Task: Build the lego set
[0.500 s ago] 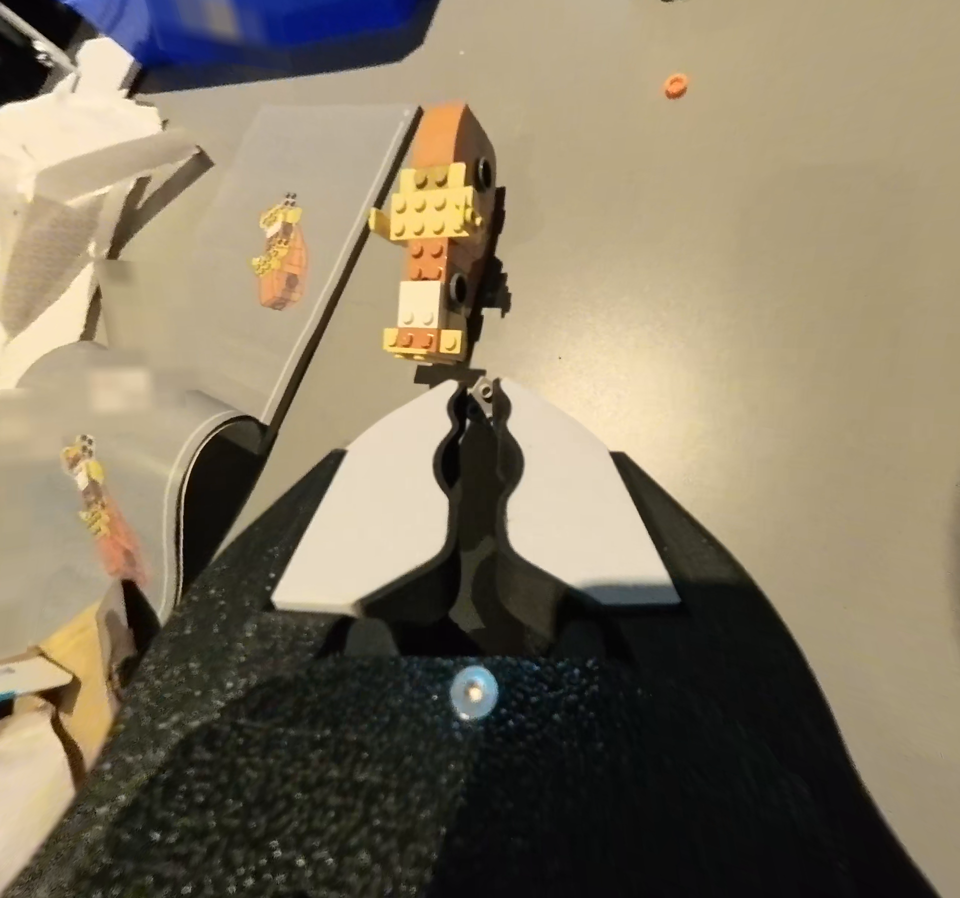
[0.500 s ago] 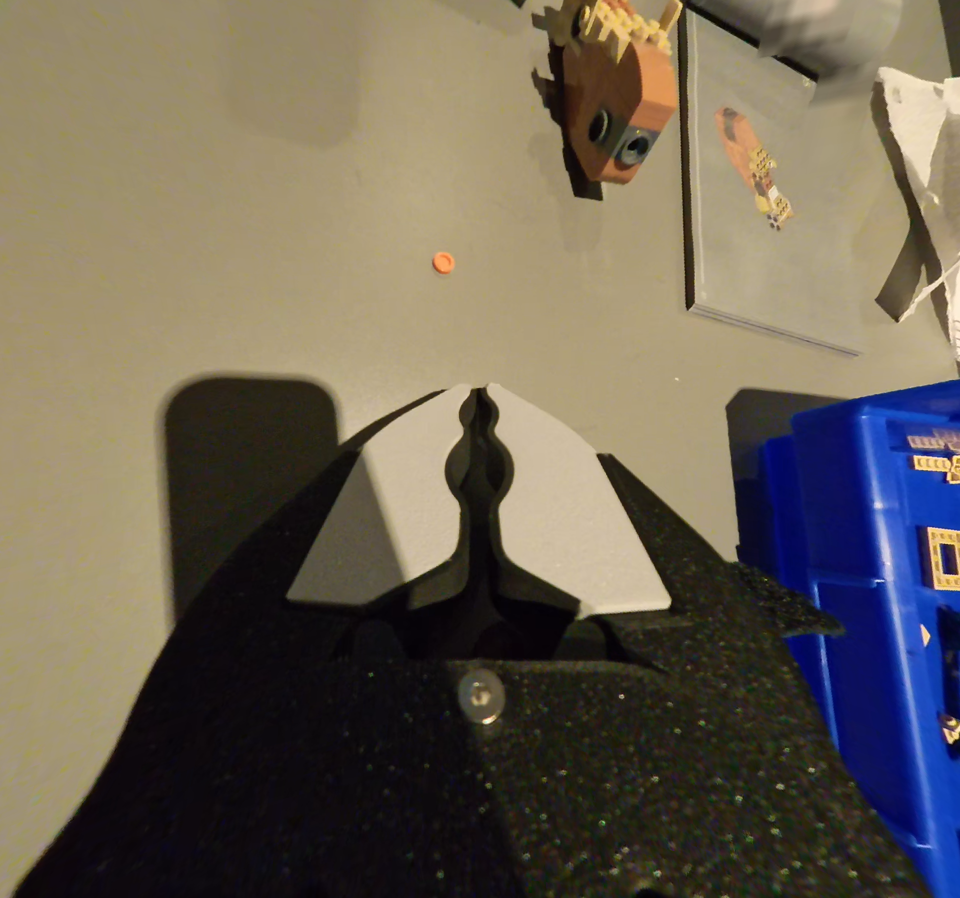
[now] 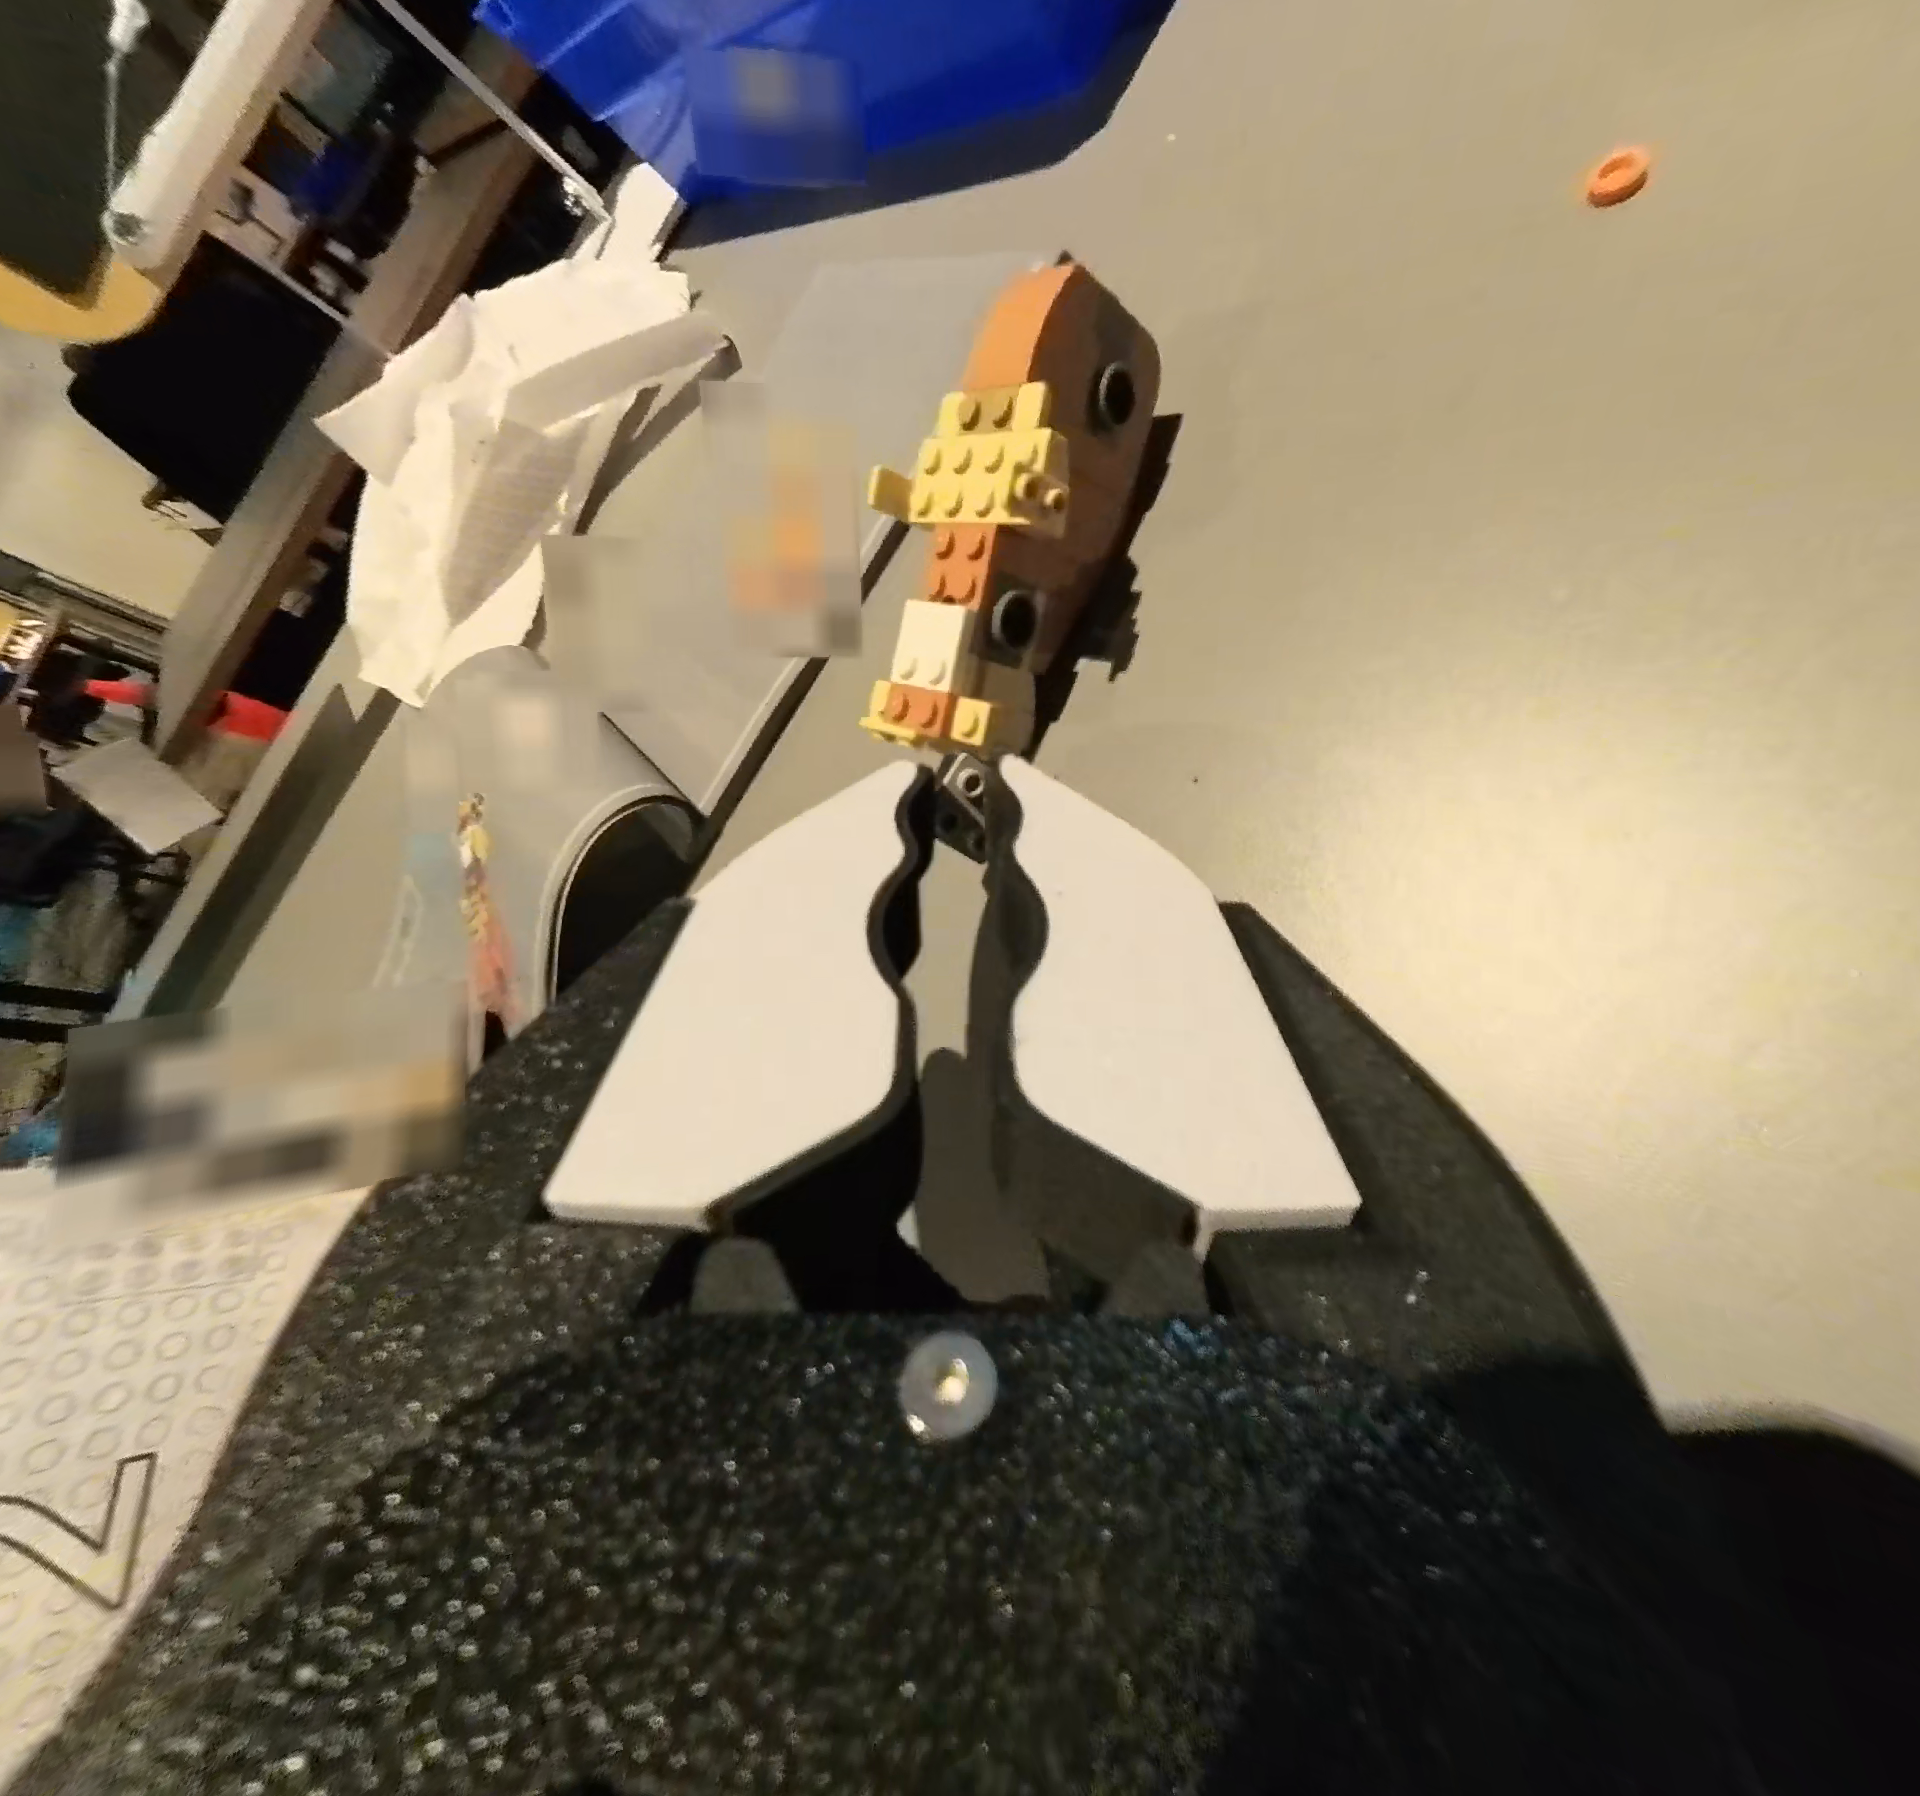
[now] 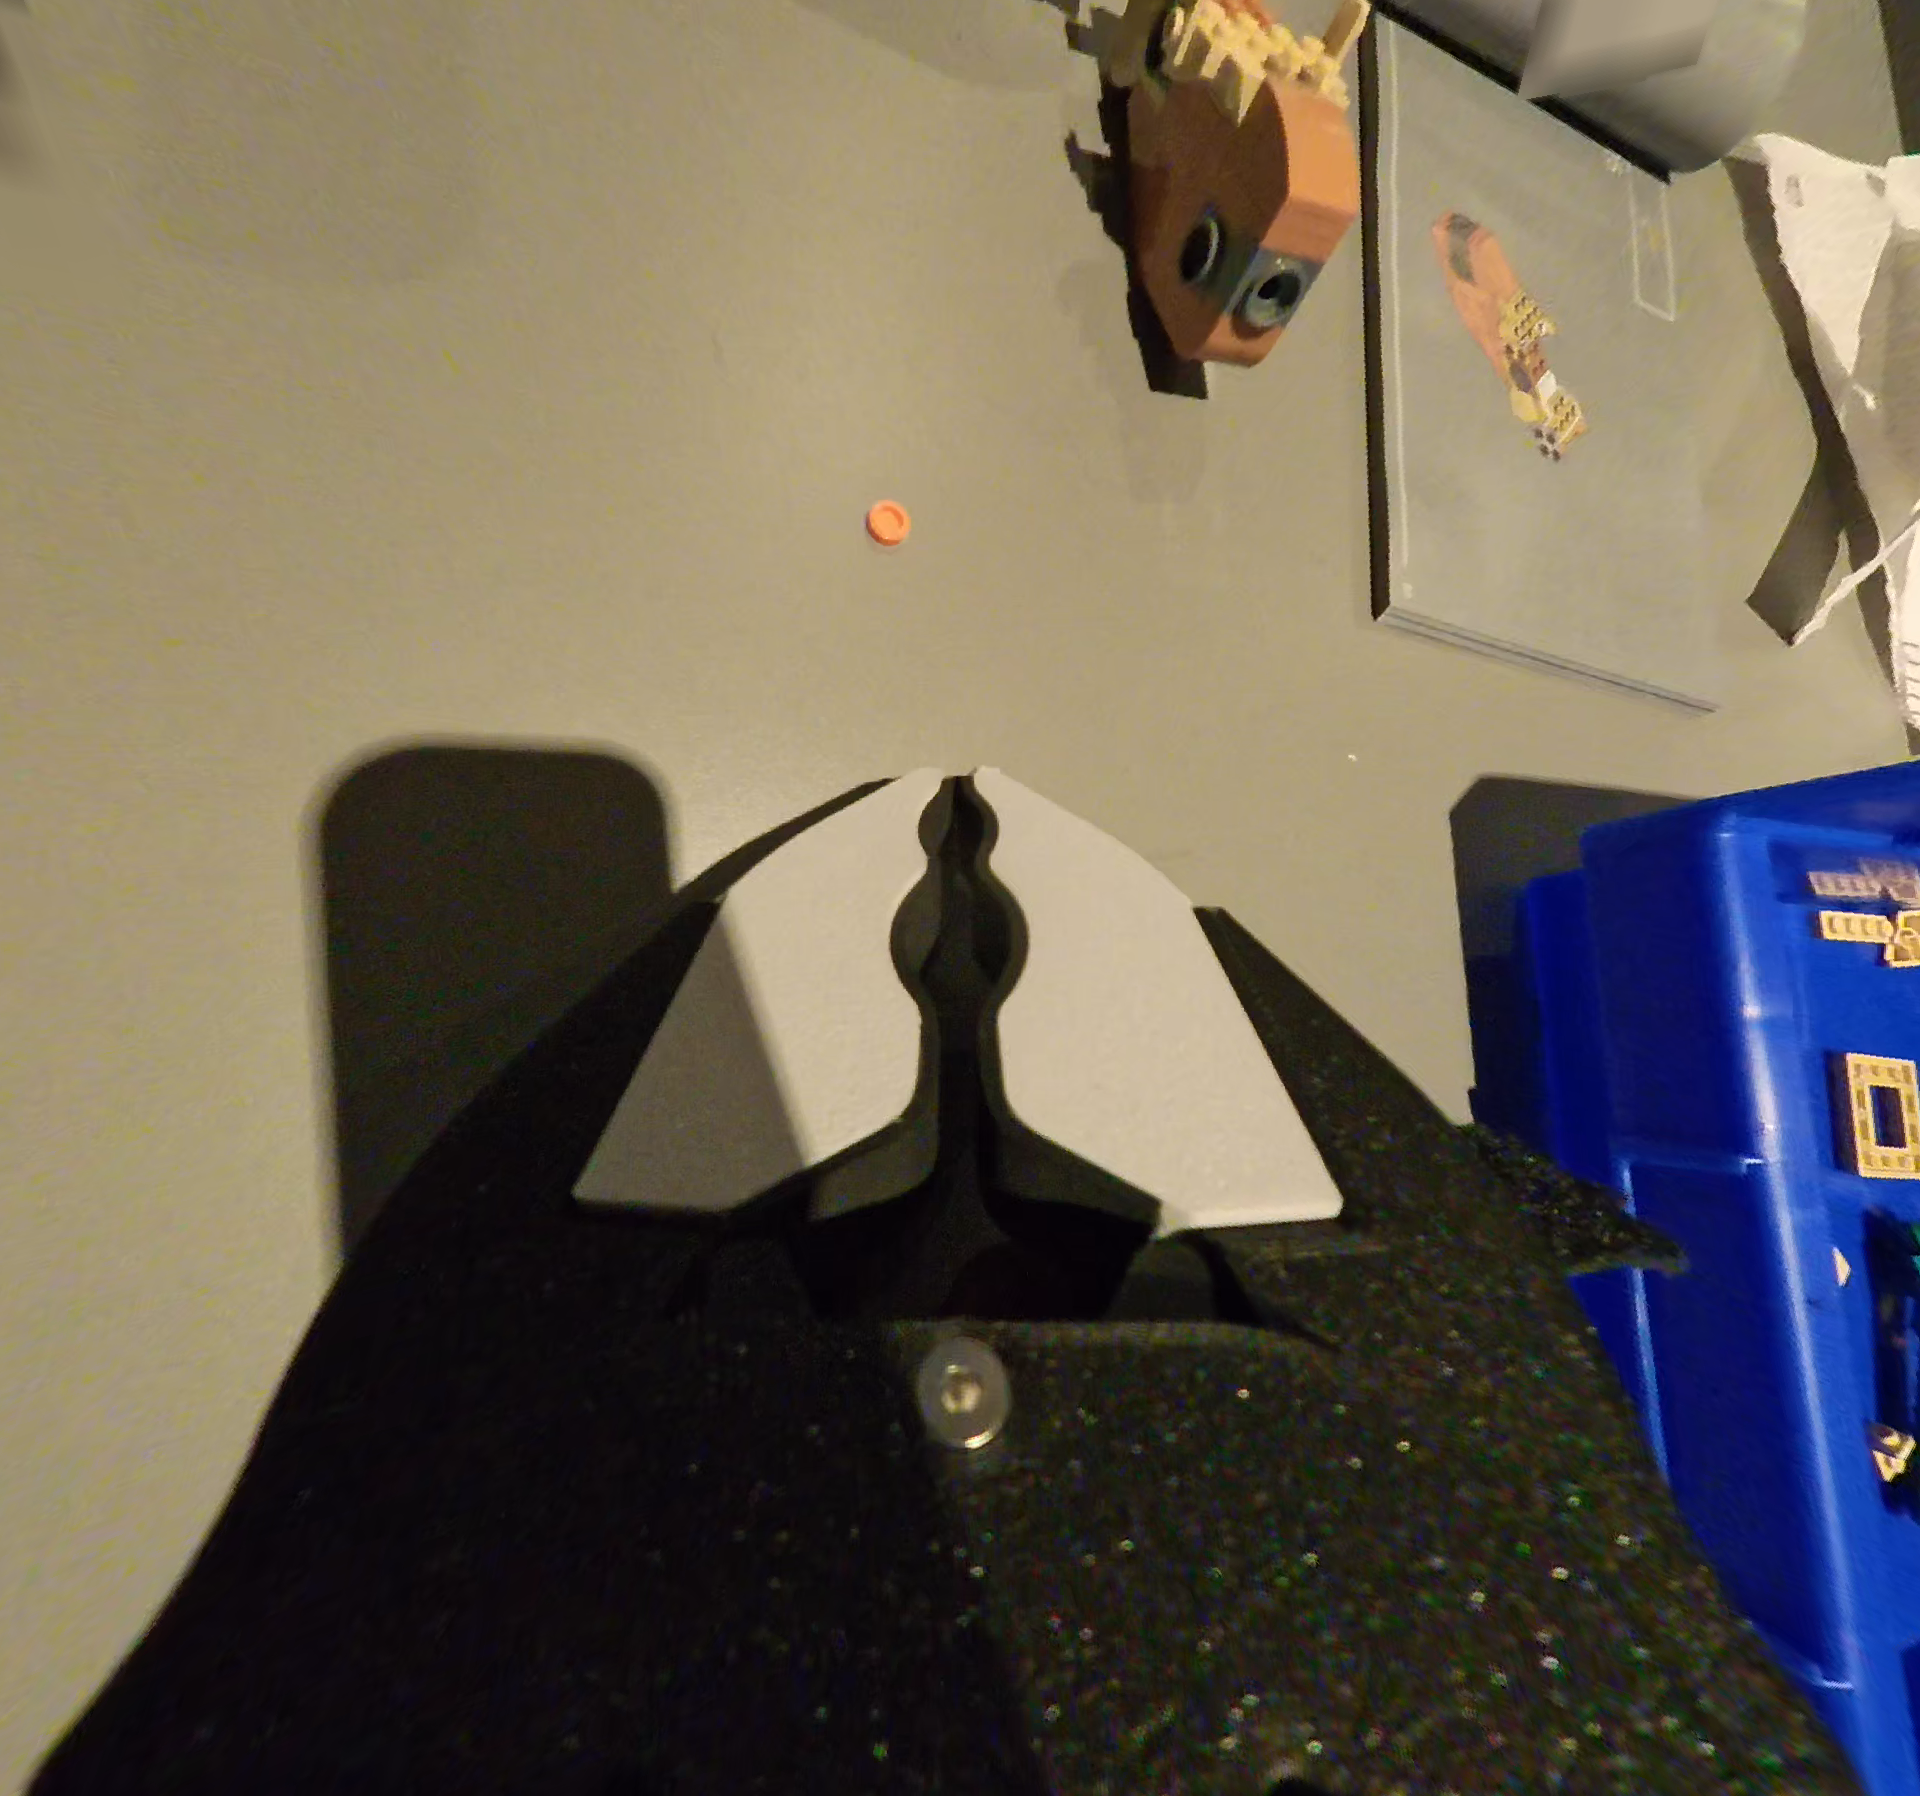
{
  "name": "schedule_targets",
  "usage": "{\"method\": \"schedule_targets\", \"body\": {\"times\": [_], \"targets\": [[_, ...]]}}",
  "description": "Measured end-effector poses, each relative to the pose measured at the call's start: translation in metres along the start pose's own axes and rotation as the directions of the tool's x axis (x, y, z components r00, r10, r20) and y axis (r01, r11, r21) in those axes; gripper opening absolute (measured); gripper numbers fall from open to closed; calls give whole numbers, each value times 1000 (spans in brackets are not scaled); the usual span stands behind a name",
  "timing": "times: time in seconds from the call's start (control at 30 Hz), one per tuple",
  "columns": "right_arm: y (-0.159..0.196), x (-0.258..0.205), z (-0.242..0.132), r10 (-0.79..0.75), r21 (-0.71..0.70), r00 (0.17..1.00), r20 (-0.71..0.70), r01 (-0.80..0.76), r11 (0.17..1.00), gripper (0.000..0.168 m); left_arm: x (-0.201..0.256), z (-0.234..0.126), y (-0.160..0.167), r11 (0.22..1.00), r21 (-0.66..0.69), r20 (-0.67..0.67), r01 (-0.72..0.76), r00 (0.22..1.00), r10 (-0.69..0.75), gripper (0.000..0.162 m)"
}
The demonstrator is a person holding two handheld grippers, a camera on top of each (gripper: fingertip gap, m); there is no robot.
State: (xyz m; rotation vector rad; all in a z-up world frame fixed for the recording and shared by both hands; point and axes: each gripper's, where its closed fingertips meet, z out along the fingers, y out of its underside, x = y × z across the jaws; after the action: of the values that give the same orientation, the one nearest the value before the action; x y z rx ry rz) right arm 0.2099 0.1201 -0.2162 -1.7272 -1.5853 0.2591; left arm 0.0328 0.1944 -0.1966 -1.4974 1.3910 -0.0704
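Left gripper (image 3: 961,801) pinches a dark piece (image 3: 964,804), seemingly touching the brown model (image 3: 1023,520).

Both views are dimly, warmly lit. On the grey worktop (image 4: 520,292) hard-edged dark shadows are cast, and a soft glare patch is seen at the right of the left wrist view. The blue bin (image 3: 831,32) and crumpled paper (image 3: 499,499) are blurred. Edges are bent by wide-angle distortion.

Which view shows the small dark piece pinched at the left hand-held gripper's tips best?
The left wrist view: the small dark piece sits clamped at the left hand-held gripper tips, just below the brown lego model. The right wrist view shows that model from farther off; the piece cannot be picked out there.
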Motion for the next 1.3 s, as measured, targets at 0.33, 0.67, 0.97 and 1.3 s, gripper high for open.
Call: {"method": "schedule_targets", "body": {"times": [0.33, 0.67, 0.97, 1.3], "targets": [[0, 0, 0, 1, -1, 1000, 2, -1, 1000, 0, 5, 3, 0, 999, -14, -2, -39, 999, 39, 8], [0, -1, 0, 0, -1, 1000, 3, 0, 1000, 0, 7, 5, 2, 999, -33, -27, -28, 999, 27, 8], [-1, -1, -1, -1, 1, 1000, 2, 1, 1000, 0, 13, 3, 5, 997, -72, -119, 32, 992, -40, 11], [-13, 7, -14, 31, 96, 999, -27, -28, 995, 0, 8, -19, -25, 976, 73, -193, 204, 963, -187, 21]]}}
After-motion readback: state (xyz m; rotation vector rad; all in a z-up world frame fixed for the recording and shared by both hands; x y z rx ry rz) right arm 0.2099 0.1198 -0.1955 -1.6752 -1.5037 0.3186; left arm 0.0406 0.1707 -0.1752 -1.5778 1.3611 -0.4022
